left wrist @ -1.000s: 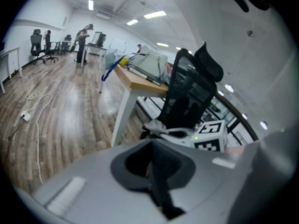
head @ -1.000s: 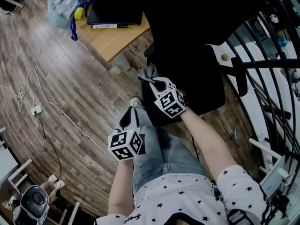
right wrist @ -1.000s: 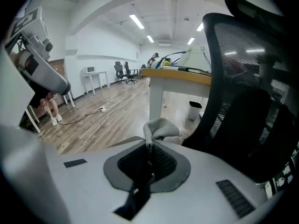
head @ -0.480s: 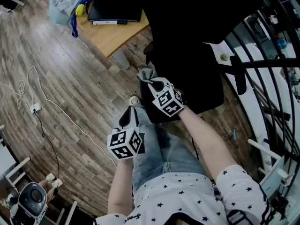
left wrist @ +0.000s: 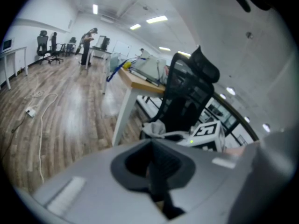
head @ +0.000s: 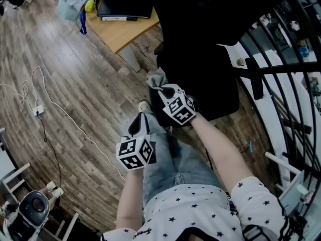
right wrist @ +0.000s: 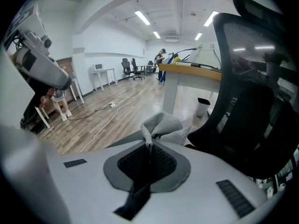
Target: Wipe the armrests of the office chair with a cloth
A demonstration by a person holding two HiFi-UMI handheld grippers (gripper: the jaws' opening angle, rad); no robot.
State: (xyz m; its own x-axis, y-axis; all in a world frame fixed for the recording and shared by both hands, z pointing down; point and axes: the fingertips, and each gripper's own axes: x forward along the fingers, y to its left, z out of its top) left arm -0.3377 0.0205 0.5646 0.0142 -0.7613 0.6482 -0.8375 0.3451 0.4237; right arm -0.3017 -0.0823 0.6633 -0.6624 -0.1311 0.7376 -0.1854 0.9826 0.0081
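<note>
Change: the right hand-held gripper (head: 163,88) and its cloth (head: 157,78) have edged a touch leftward along the chair. The left hand-held gripper (head: 142,117) has kept its place. The desk (head: 123,34) sits slightly higher in the head view.
Right hand-held gripper: clenched on a fold of the cloth, jaws pinched together, with the fabric bunched just past their tips.
Cloth: grey and crumpled, at the tip of the right hand-held gripper, against the near left edge of the office chair (head: 200,69). Black on black there, so I cannot tell whether it lies on an armrest pad.
Left hand-held gripper: jaws closed on each other with nothing between them. It is held lower than and left of the right one, apart from the cloth, over the person's jeans leg (head: 170,164).
Office chair: black with a mesh back, ahead and to the right of the right hand-held gripper. One armrest (head: 257,84) shows on the side away from the cloth, well apart from both hand-held grippers.
Desk: wooden top, beyond the left hand-held gripper and left of the chair, carrying a dark flat slab (head: 125,5).
Floor: wood planks (head: 65,79), with a white cable (head: 60,119) trailing off to the left of the left hand-held gripper.
</note>
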